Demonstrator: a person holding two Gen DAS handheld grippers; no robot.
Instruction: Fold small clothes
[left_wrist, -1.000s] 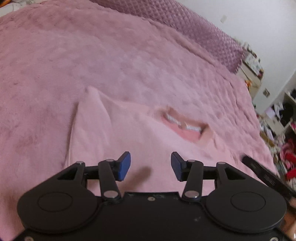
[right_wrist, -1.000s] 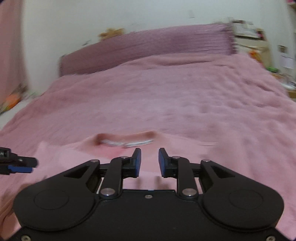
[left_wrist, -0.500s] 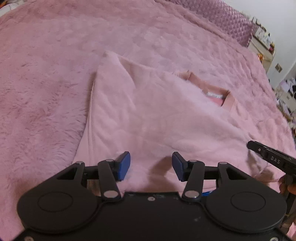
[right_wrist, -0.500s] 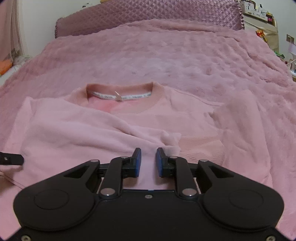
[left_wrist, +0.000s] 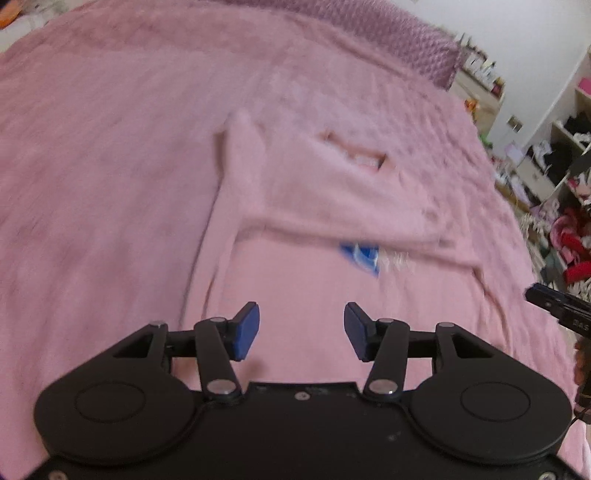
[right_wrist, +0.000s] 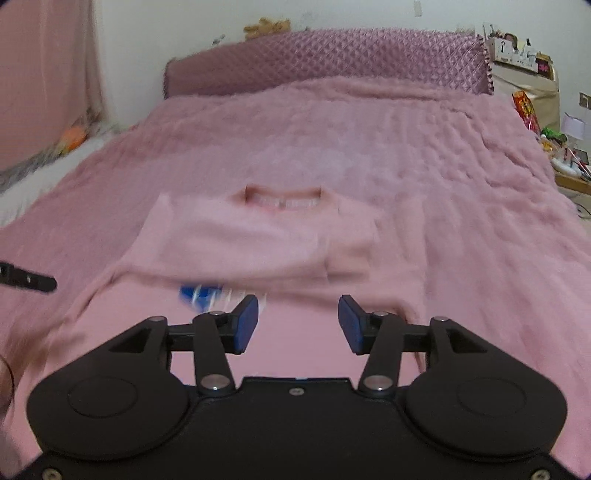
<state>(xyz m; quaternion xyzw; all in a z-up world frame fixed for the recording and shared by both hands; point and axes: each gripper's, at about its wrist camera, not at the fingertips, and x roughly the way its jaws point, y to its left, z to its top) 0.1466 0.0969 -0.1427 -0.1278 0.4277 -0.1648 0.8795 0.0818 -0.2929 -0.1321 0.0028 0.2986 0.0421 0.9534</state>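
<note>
One pink sweatshirt (right_wrist: 258, 236), folded across, neckline away from the cameras, lying on the bed's pink blanket (right_wrist: 369, 140). Left hand-held gripper (left_wrist: 301, 332): jaws spread, empty, above the near hem. Right hand-held gripper (right_wrist: 298, 324): jaws spread, empty, likewise.

Soft, even indoor light, no glare; both views are smeared by motion blur — the pink sweater (right_wrist: 258, 236) and bed cover (right_wrist: 461, 177) lose their texture, while each black tool (left_wrist: 301, 328) stays sharp; fisheye bending curves the edges, and faint shadows lie beneath the blue pads (right_wrist: 245, 323).
</note>
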